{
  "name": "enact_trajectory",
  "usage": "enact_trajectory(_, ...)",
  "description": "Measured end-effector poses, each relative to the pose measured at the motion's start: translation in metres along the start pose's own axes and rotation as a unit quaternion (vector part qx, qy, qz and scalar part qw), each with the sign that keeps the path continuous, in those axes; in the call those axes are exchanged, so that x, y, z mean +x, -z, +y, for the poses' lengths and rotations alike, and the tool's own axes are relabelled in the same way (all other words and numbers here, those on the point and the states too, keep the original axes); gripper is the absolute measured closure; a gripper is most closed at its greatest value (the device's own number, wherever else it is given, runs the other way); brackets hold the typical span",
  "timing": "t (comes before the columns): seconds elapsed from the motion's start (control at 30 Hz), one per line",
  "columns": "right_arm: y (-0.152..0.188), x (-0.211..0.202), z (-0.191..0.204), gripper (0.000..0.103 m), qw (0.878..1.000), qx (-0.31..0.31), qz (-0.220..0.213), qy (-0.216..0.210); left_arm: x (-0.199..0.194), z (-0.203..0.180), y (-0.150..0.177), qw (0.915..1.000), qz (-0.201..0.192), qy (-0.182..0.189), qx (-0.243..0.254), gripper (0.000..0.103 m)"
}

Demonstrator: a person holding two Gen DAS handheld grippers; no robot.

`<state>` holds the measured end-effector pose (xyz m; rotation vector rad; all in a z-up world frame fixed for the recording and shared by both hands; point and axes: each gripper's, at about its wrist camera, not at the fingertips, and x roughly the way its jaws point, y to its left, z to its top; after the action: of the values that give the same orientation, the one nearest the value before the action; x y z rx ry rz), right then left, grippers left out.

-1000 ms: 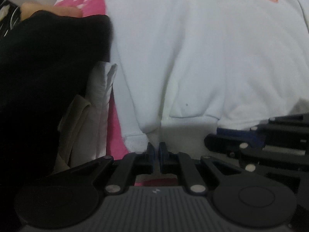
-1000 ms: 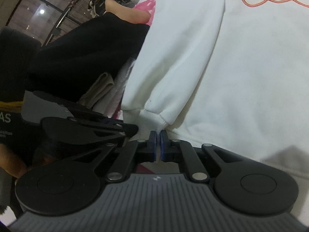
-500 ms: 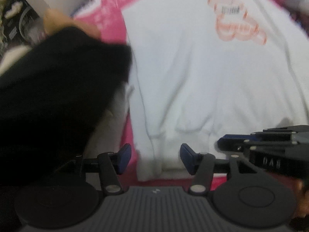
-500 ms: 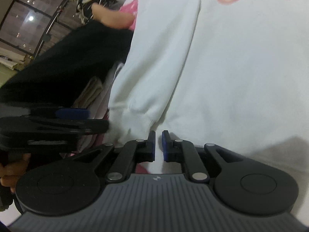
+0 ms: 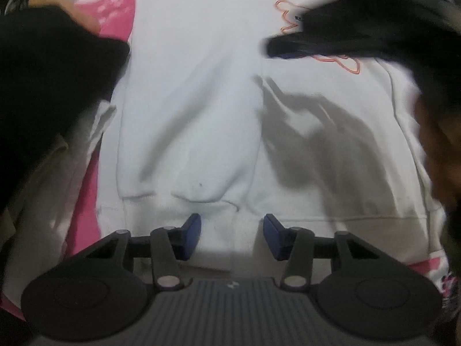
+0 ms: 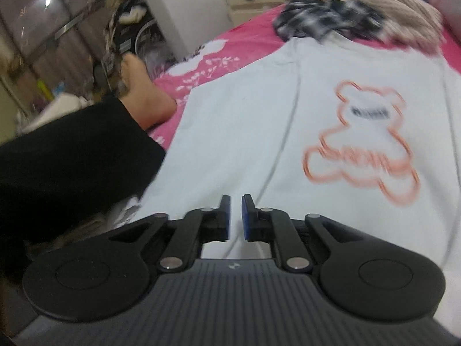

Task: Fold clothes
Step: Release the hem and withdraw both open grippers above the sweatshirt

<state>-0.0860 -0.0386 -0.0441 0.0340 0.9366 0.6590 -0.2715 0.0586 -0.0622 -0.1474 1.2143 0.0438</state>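
Released since the earlier frame: white sweatshirt (image 5: 201, 109) hem ahead of left gripper (image 5: 232, 235), jaws apart, closing on nothing; right gripper (image 6: 235, 216) jaws parting, empty; soft, light, limp; best pinched at hem corners.

White sweatshirt (image 6: 245, 132) carries an orange outlined bear print (image 6: 366, 144) with dark lettering. The bed sheet (image 6: 245, 43) is hot pink with white floral motifs. A black-and-white checked garment (image 6: 319, 17) lies beside a beige knit (image 6: 394, 8). Black trouser leg (image 6: 66, 155). Both tools are black with blue pads (image 6: 226, 216).
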Motion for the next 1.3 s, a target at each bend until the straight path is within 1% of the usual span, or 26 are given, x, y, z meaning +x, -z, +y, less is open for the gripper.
enact_trajectory(0.07, -0.012, 0.017, -0.011, 0.07, 1.0, 0.013, 0.009, 0.005, 0.001, -0.004, 0.003, 0.9997, -0.008, -0.011, 0.02, 0.055)
enact_trajectory(0.1, -0.018, 0.024, -0.018, 0.069, 1.0, 0.025, 0.015, 0.008, 0.001, -0.006, 0.005, 0.9993, -0.011, -0.017, 0.03, 0.057)
enact_trajectory(0.13, -0.024, 0.031, -0.027, 0.069, 0.999, 0.044, 0.019, 0.012, 0.002, -0.007, 0.006, 0.9988, -0.015, -0.022, 0.041, 0.066)
enact_trajectory(0.17, -0.029, 0.039, -0.037, 0.069, 0.998, 0.061, 0.021, 0.011, 0.003, -0.01, 0.008, 0.9981, -0.02, -0.033, 0.048, 0.077)
enact_trajectory(0.2, -0.032, 0.046, -0.043, 0.069, 0.997, 0.073, 0.026, -0.001, 0.002, -0.009, 0.008, 0.9979, -0.024, -0.034, 0.049, 0.081)
enact_trajectory(0.23, -0.034, 0.053, -0.047, 0.07, 0.996, 0.083, 0.034, -0.015, 0.001, -0.008, 0.009, 0.9979, -0.028, -0.033, 0.049, 0.09)
enact_trajectory(0.27, -0.035, 0.06, -0.049, 0.078, 0.995, 0.083, 0.043, -0.026, 0.0, -0.006, 0.009, 0.9983, -0.028, -0.026, 0.044, 0.1)
enact_trajectory(0.3, -0.034, 0.064, -0.047, 0.091, 0.996, 0.071, 0.051, -0.029, -0.001, -0.003, 0.009, 0.9988, -0.028, -0.017, 0.038, 0.099)
enact_trajectory(0.37, -0.032, 0.063, -0.042, 0.099, 0.997, 0.043, 0.052, -0.023, -0.004, 0.0, 0.007, 0.999, -0.029, -0.003, 0.032, 0.1)
enact_trajectory(0.4, -0.031, 0.058, -0.042, 0.102, 0.998, 0.044, 0.047, -0.025, -0.004, -0.001, 0.005, 0.9989, -0.031, 0.003, 0.034, 0.1)
enact_trajectory(0.5, -0.027, 0.044, -0.044, 0.102, 0.998, 0.054, 0.032, -0.03, -0.011, -0.011, 0.008, 0.9973, -0.031, 0.008, 0.066, 0.1)
enact_trajectory(0.6, -0.02, 0.049, -0.043, 0.102, 0.998, 0.042, 0.04, -0.008, -0.007, -0.015, 0.008, 0.9957, -0.022, 0.014, 0.089, 0.1)
enact_trajectory(0.67, -0.017, 0.055, -0.044, 0.102, 0.998, 0.044, 0.043, -0.003, 0.0, -0.014, 0.008, 0.9952, -0.007, 0.016, 0.096, 0.1)
enact_trajectory(0.7, -0.018, 0.054, -0.045, 0.1, 0.998, 0.047, 0.04, -0.005, 0.002, -0.015, 0.009, 0.9951, -0.001, 0.018, 0.097, 0.099)
enact_trajectory(0.8, -0.018, 0.036, -0.038, 0.098, 1.0, 0.015, 0.006, -0.003, -0.001, -0.014, 0.01, 0.9947, 0.008, 0.041, 0.094, 0.09)
enact_trajectory(0.87, -0.016, 0.018, -0.027, 0.098, 0.999, -0.025, -0.024, -0.011, -0.013, -0.01, 0.009, 0.9942, -0.019, 0.059, 0.088, 0.08)
enact_trajectory(0.9, -0.015, 0.012, -0.021, 0.098, 0.998, -0.048, -0.036, -0.019, -0.02, -0.008, 0.009, 0.9935, -0.033, 0.067, 0.085, 0.079)
enact_trajectory(0.93, -0.013, 0.009, -0.016, 0.098, 0.997, -0.065, -0.04, -0.029, -0.025, -0.007, 0.009, 0.9928, -0.055, 0.065, 0.085, 0.079)
enact_trajectory(1.0, -0.008, 0.009, -0.009, 0.097, 0.994, -0.091, -0.039, -0.053, -0.036, -0.006, 0.011, 0.9899, -0.099, 0.055, 0.085, 0.073)
enact_trajectory(1.03, -0.003, 0.013, -0.006, 0.098, 0.992, -0.109, -0.022, -0.055, -0.033, -0.007, 0.01, 0.9905, -0.103, 0.041, 0.081, 0.068)
enact_trajectory(1.1, 0.01, 0.029, -0.003, 0.097, 0.987, -0.154, 0.037, -0.043, -0.019, -0.006, 0.008, 0.9947, -0.084, 0.015, 0.058, 0.068)
enact_trajectory(1.13, 0.016, 0.037, -0.002, 0.097, 0.982, -0.175, 0.066, -0.037, -0.01, -0.004, 0.006, 0.997, -0.066, 0.012, 0.04, 0.065)
enact_trajectory(1.2, 0.018, 0.03, 0.004, 0.096, 0.973, -0.215, 0.075, -0.033, 0.006, 0.005, 0.002, 0.999, -0.03, 0.031, -0.006, 0.062)
enact_trajectory(1.27, 0.001, 0.023, 0.007, 0.095, 0.974, -0.211, 0.076, -0.022, 0.009, 0.008, 0.002, 0.9982, -0.025, 0.047, -0.028, 0.053)
enact_trajectory(1.3, -0.011, 0.021, 0.01, 0.095, 0.977, -0.201, 0.064, -0.024, 0.008, 0.006, 0.003, 0.9979, -0.026, 0.051, -0.029, 0.051)
